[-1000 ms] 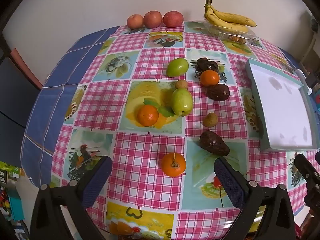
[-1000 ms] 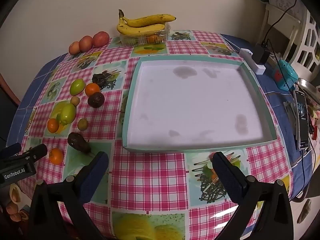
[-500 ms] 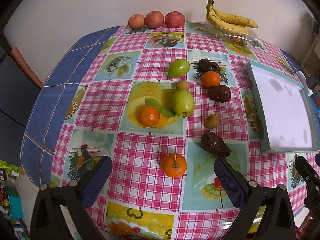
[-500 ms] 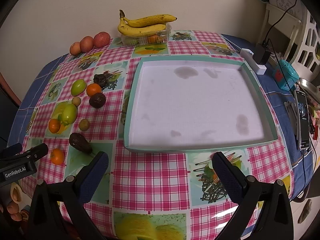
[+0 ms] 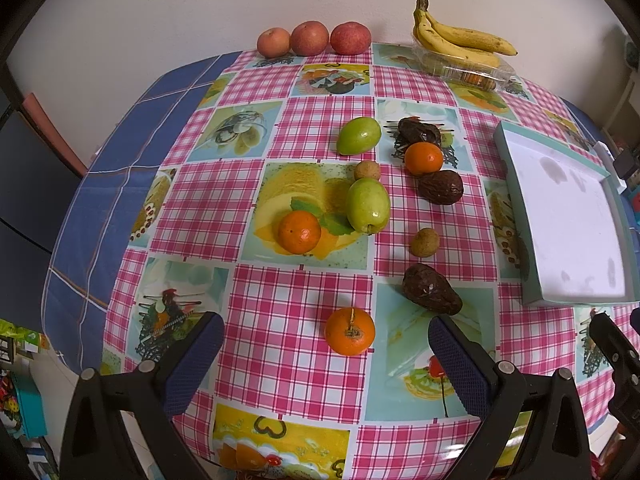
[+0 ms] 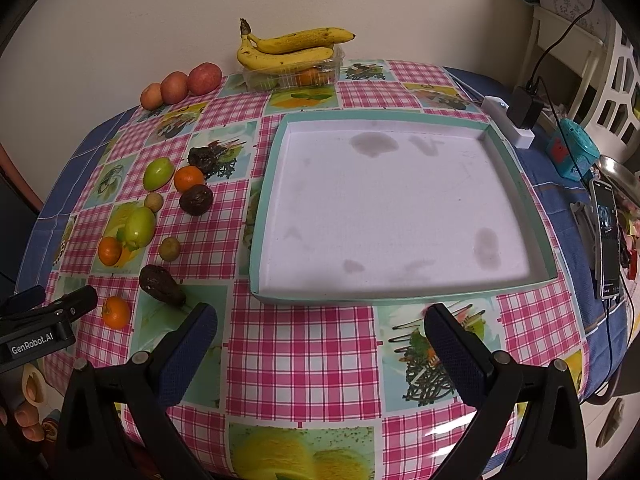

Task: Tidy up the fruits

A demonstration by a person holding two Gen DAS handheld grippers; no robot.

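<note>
left wrist view
left gripper (image 5: 326,354): black tongs with blue padded fingers, spread wide, holding nothing, hovering over the near edge of the table.
table (image 5: 304,132): round, covered in a pink checked oilcloth with fruit pictures, blue cloth showing at the left edge.
nearest fruit: a small round orange mandarin (image 5: 349,336) sits between the two fingers and just ahead of them, not touched.
middle of the table: a wrinkled dark brown avocado (image 5: 431,289), a small tan round fruit (image 5: 425,242), a smooth green pear-shaped fruit (image 5: 367,205) beside a second orange mandarin (image 5: 299,232).
far edge: three reddish apples (image 5: 313,38) in a row by the wall, a bunch of yellow bananas (image 5: 460,38) lying on a clear plastic punnet (image 5: 468,70).
right edge: shallow square tray with teal rim and white floor (image 5: 516,200), nothing in it.

right wrist view
right gripper (image 6: 320,346): same black tongs with blue pads, also spread wide and holding nothing, over the near edge of the table.
tray: straight ahead of the fingers, stained white floor bare.
fruit: all loose on the cloth left of the tray, none touching it.
left gripper: its black tip pokes in at the lower left, close to the nearest mandarin.
right edge: a white charger block (image 6: 508,120) and a dark phone (image 6: 606,236).
</note>
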